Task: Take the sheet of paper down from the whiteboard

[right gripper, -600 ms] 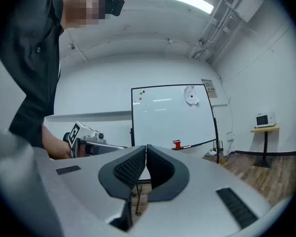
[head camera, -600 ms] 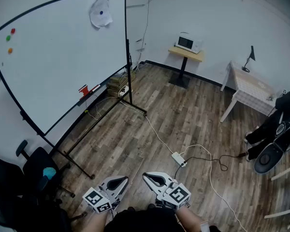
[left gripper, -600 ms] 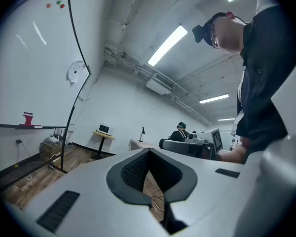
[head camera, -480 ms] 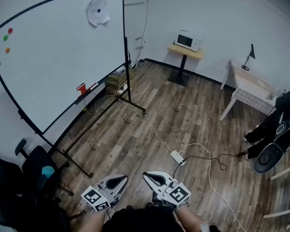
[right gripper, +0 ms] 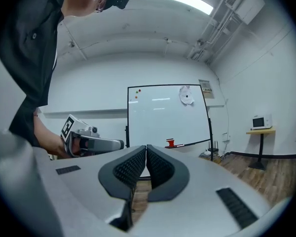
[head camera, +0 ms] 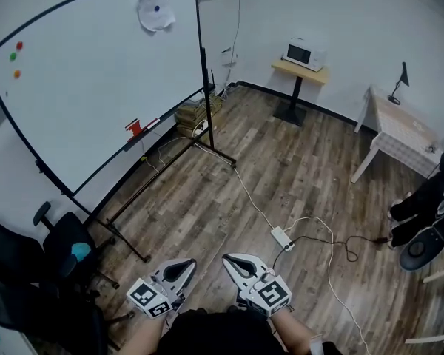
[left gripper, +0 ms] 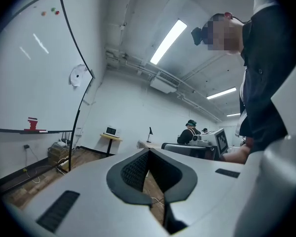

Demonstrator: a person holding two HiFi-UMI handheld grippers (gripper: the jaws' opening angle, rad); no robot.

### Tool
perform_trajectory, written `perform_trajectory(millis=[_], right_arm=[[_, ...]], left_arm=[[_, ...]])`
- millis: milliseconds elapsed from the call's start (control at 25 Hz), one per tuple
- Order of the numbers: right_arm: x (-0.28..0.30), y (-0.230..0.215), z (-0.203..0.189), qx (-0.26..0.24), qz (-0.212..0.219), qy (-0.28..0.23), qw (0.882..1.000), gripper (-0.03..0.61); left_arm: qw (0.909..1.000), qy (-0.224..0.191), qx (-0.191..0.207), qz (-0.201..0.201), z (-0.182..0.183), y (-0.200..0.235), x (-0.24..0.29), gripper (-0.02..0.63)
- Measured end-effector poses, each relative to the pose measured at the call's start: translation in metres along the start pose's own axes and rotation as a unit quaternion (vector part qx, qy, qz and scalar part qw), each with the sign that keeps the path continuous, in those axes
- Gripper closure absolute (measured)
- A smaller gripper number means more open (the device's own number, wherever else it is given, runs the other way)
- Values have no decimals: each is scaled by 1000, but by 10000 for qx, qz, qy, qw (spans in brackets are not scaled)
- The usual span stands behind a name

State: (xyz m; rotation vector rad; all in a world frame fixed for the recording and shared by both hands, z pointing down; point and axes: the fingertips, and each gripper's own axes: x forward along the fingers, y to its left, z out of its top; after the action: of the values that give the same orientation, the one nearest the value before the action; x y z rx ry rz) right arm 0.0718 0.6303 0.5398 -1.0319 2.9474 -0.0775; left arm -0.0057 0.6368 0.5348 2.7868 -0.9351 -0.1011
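A crumpled white sheet of paper hangs near the top right corner of the whiteboard, pinned by a dark blue magnet; the same sheet of paper shows far off in both gripper views. My left gripper and right gripper are held side by side near my body at the bottom of the head view, far from the board. Both are shut with nothing between the jaws. In the right gripper view the whiteboard stands straight ahead.
A red eraser sits on the board's tray; coloured magnets dot its upper left. The board's stand legs, a power strip with cables, an office chair, a microwave on a small table and a white desk stand around the wooden floor.
The head view has shifted, so the whiteboard and room sit slightly further right and lower in the frame. Both grippers stay shut and close to my body.
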Motion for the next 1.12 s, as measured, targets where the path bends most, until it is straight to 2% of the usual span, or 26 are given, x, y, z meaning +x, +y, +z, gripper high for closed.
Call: perform_trajectory(millis=[160,320,440,520,640,720,880,1120], right_arm=[[-1,-14,-13,77,-70,101,9999,558],[1,-15,-21,132,8,253,9996,558],[5,-25,-29,108,-59,502,9987,558],[14,-29,-28,68,86,452,9989,558],[26,-40,-21,57,169,421,9990,558],[35,-53,-18,2,114,498,9987,558],[59,-86,-4,-194,-13,716,9972,558],[108,-132,25,-302,-178,587,9977,558]], left_arm=[[9993,128,-27,351,-10,4,6,603],[9985,135,-145,504,-15,6,-2,603],[9984,-13,-273,489,-15,12,-3,603],[9985,-145,-320,417,-9,19,3,603],[9990,-136,-237,364,-6,33,15,603],[9992,-133,-185,322,-4,49,26,603],[9985,-413,-181,307,18,88,46,603],[9967,-766,-123,245,57,158,67,603]])
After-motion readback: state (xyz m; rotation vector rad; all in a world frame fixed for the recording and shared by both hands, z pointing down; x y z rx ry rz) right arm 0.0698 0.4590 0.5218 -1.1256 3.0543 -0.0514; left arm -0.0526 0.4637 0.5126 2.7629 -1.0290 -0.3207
